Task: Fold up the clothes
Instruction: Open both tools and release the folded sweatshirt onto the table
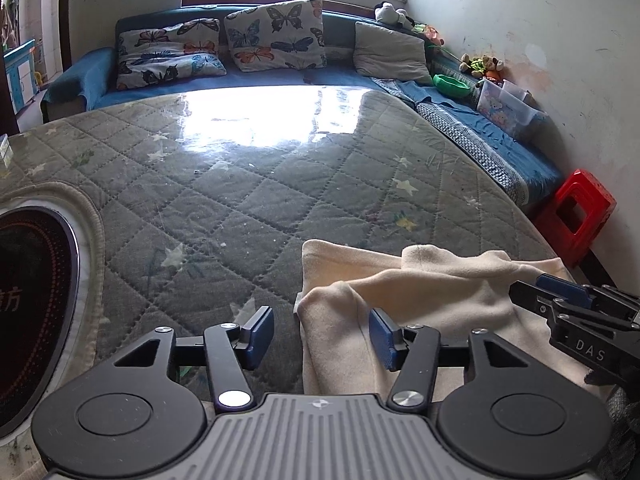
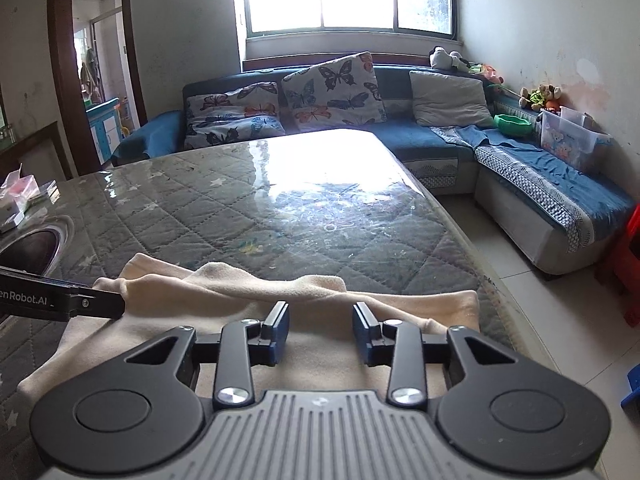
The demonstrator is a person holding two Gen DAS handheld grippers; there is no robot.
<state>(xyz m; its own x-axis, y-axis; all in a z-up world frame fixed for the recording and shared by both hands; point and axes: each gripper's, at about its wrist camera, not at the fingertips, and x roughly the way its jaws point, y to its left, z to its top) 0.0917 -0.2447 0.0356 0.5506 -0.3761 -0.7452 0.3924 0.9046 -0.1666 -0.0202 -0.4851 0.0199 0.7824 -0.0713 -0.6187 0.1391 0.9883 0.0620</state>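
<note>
Squaring up to a cream garment (image 2: 256,312), part-folded at the near edge of the table (image 1: 248,184).

Left gripper (image 1: 322,338) fingers apart, straddling the garment's left edge; right gripper (image 2: 320,334) fingers apart, low over the cloth, holding nothing. Best to pinch both layers at matching corners, lift evenly, and carry toward 12 o'clock. Quilted cover looks glossy and may slip. Sofa (image 2: 440,140) at 12, red stool (image 1: 580,216) at 2.

A quilted grey counter (image 1: 248,184) under glossy film is carrying a cream garment (image 1: 420,292) lying rumpled at its 5 o'clock edge, and a dark round hotplate (image 1: 36,292) sitting at 9 o'clock.
</note>
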